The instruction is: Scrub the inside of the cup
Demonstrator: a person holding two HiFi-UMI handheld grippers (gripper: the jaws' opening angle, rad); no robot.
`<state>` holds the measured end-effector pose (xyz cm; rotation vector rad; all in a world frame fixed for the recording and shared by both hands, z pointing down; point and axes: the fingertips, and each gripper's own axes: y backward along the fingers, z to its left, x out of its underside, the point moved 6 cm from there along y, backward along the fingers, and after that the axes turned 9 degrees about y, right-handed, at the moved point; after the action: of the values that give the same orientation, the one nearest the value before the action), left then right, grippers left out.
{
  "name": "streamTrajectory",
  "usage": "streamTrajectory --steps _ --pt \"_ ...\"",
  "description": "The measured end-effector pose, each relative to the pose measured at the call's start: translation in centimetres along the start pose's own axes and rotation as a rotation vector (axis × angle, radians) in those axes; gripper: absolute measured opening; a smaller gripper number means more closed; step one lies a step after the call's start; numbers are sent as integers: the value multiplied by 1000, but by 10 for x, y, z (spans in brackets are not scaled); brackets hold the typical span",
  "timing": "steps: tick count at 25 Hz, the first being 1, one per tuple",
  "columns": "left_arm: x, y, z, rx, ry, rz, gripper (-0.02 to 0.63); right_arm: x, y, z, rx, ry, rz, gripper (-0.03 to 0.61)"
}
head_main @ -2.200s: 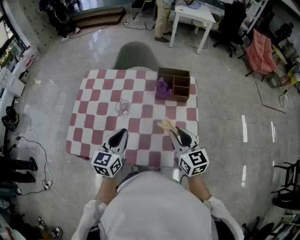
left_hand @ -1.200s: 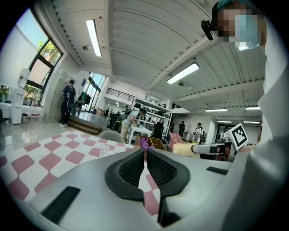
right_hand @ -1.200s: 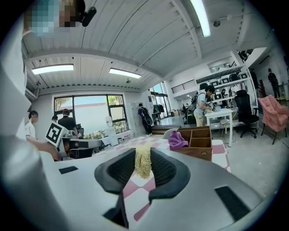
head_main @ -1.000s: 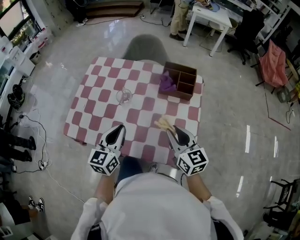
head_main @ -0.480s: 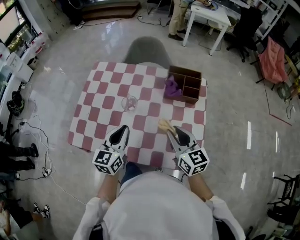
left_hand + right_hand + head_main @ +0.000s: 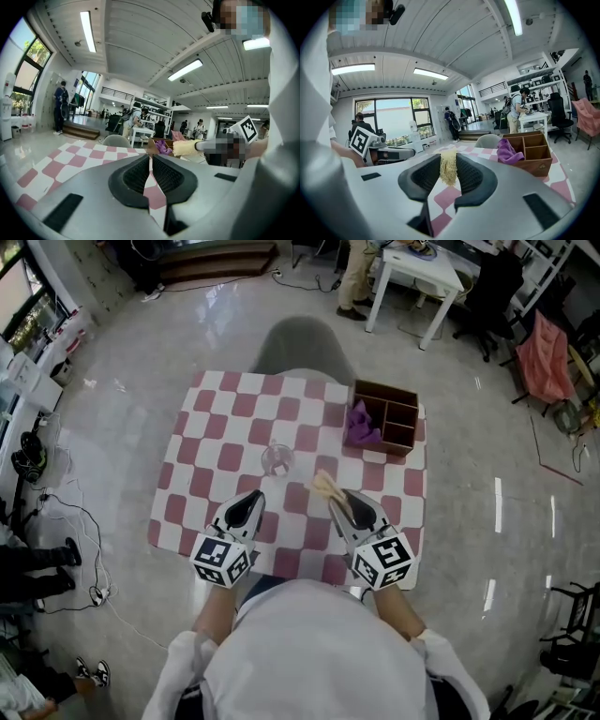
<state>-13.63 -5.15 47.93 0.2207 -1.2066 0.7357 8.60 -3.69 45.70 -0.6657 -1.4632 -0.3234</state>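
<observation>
Well, the cup [image 6: 277, 461] — a clear glass one — stood upright near the middle of the table [image 6: 216, 427], on its red-and-white checked cloth, and neither of your tools was touching it. In the head view it sat just ahead of your left gripper [image 6: 251, 499] and a little to that gripper's right, with the pale bristly head of the brush [image 6: 324, 486] near it on the other side but clearly apart from it. Your left gripper's own view showed its jaws [image 6: 150, 173] brought together with only a thin slit between the pads and nothing in it. Your right gripper [image 6: 345, 502] was clamped on the brush; in the right gripper view the straw-coloured fibres [image 6: 448, 169] stood squeezed between the two dark pads, and the brush head pointed forward over the cloth. Both grippers hung above the near edge of the table, side by side in front of you. Farther out, a wooden box [image 6: 398, 432] with compartments sat at the table's far right corner, and a purple cloth [image 6: 362, 427] lay bunched in its compartment on the cup's side. Beyond the table's far edge stood a grey chair [image 6: 302, 348].
</observation>
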Motion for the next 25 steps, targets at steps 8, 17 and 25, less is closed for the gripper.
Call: streamTrajectory --steps 8,17,25 --pt "-6 -10 37 43 -6 36 44 0 -31 7 45 -16 0 110" --pt "-11 -32 62 121 -20 64 44 1 -50 9 115 -29 8 110" --pt "-13 -52 70 193 -23 86 44 -4 -58 6 174 -20 14 110"
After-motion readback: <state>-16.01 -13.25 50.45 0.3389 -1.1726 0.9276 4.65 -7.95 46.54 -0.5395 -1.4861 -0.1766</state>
